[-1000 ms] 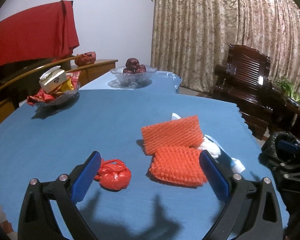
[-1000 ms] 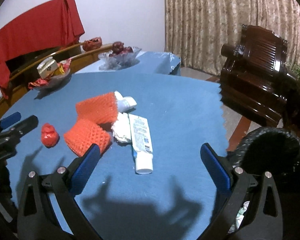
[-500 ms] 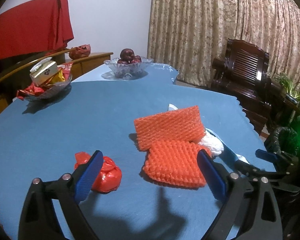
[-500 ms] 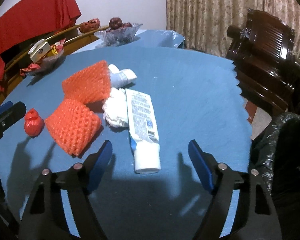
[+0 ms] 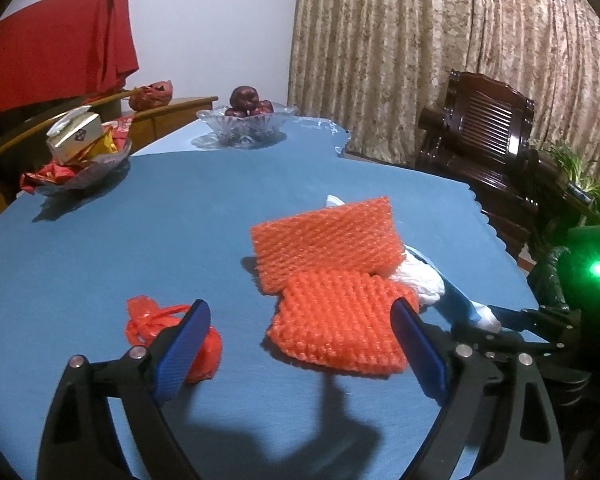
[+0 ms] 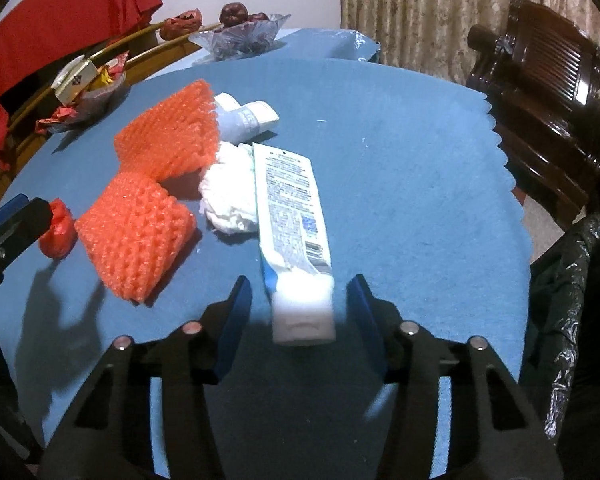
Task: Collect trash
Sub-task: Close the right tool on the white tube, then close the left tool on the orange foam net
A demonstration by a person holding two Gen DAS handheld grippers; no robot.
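1. Table under blue cloth [image 5: 140,216], scalloped right edge; curtains [image 5: 440,48] behind, dark wooden chair [image 5: 488,140] off that edge.
2. Trash mid-table: two orange foam nets [image 5: 340,328], red bag [image 5: 204,344] near the front edge, tissue wad [image 6: 230,192], tube [image 6: 292,208].
3. Left gripper [image 5: 300,352]: jaws wide, closing slightly, nearer net between them, untouched.
4. Right gripper [image 6: 300,312]: jaws closing, tube's cap between, pads not touching.
5. Right view only: black bin bag [image 6: 572,300] off the right edge, tube's label.
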